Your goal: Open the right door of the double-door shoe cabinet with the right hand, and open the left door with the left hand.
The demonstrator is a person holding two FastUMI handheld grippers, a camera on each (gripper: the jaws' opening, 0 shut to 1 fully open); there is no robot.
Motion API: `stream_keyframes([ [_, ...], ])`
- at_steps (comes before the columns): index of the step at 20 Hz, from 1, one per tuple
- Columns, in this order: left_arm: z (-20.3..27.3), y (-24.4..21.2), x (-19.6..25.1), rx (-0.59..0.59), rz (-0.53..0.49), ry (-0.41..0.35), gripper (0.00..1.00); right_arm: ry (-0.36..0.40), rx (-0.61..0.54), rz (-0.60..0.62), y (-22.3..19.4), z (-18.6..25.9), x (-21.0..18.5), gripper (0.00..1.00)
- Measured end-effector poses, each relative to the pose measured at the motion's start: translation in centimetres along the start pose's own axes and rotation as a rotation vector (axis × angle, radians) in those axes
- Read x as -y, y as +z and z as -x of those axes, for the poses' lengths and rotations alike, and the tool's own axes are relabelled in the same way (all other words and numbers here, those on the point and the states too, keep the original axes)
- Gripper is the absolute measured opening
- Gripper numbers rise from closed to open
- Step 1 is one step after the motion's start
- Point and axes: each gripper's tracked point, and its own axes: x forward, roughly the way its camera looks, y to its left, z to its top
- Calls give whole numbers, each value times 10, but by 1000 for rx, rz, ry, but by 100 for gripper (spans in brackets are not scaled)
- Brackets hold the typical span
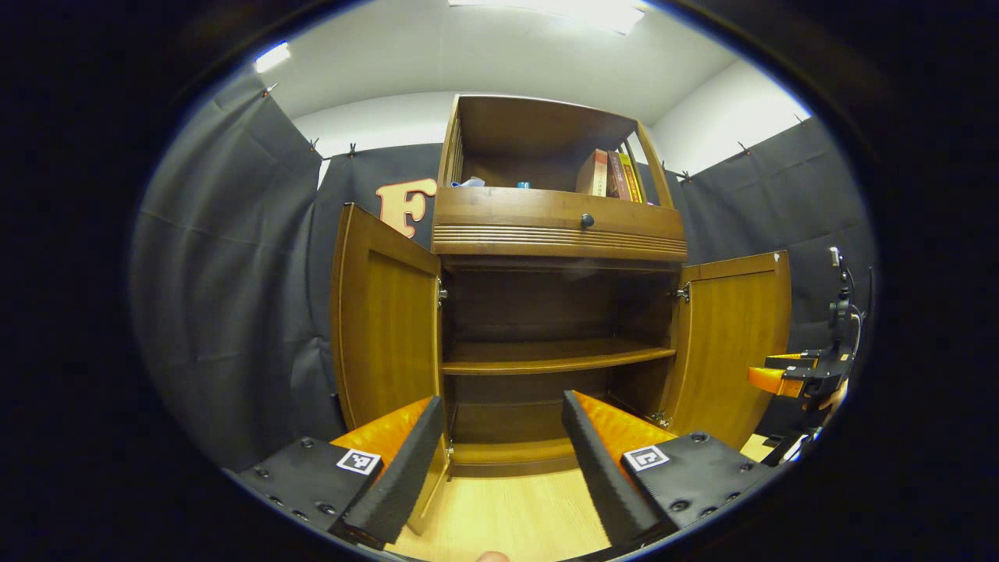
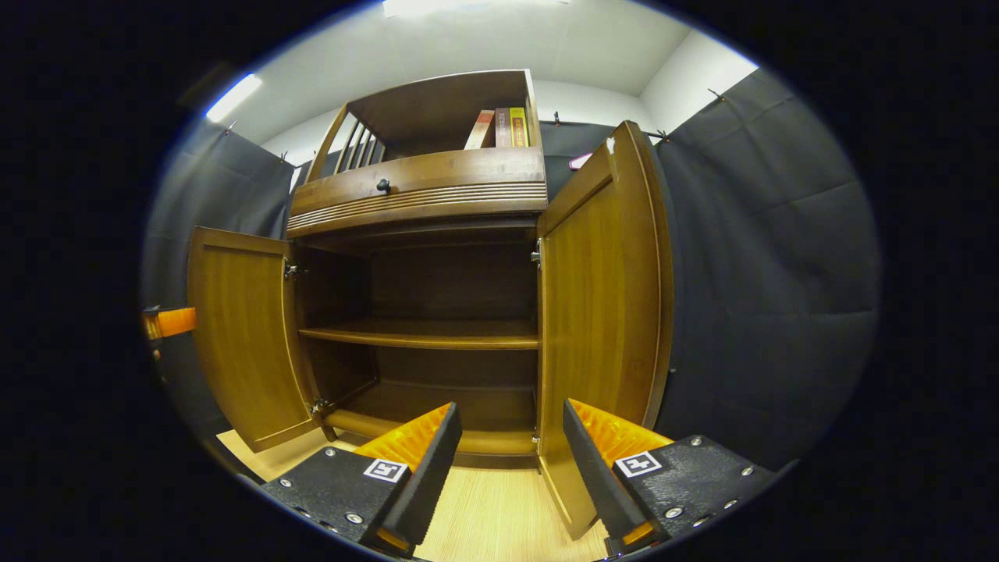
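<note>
The wooden shoe cabinet stands ahead with both doors swung open. In the left gripper view, the left door hangs open just beyond my left gripper, which is open and holds nothing; its left finger hides the door's lower corner. The right door is open at the right, and beside it the right gripper shows small. In the right gripper view, the right door stands open close ahead, its bottom edge next to my right finger. My right gripper is open and holds nothing. The left door is open too.
Inside the cabinet is one bare shelf. Above the doors sits a drawer with a black knob, and books stand on the top shelf. A light wooden floor lies below. Dark cloth walls close in on both sides.
</note>
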Motion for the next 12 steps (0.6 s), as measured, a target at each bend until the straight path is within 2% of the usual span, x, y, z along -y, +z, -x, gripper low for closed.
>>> stream_keyframes([
  [3,-7,-1,1,-2,-15,14,100,-10,4,-2,2,3,5,82],
  [6,-11,-4,2,-12,-15,17,100,-15,3,-5,1,-4,8,93],
  [12,-12,-6,-5,-11,-27,44,100,-8,4,-7,3,-1,3,93],
])
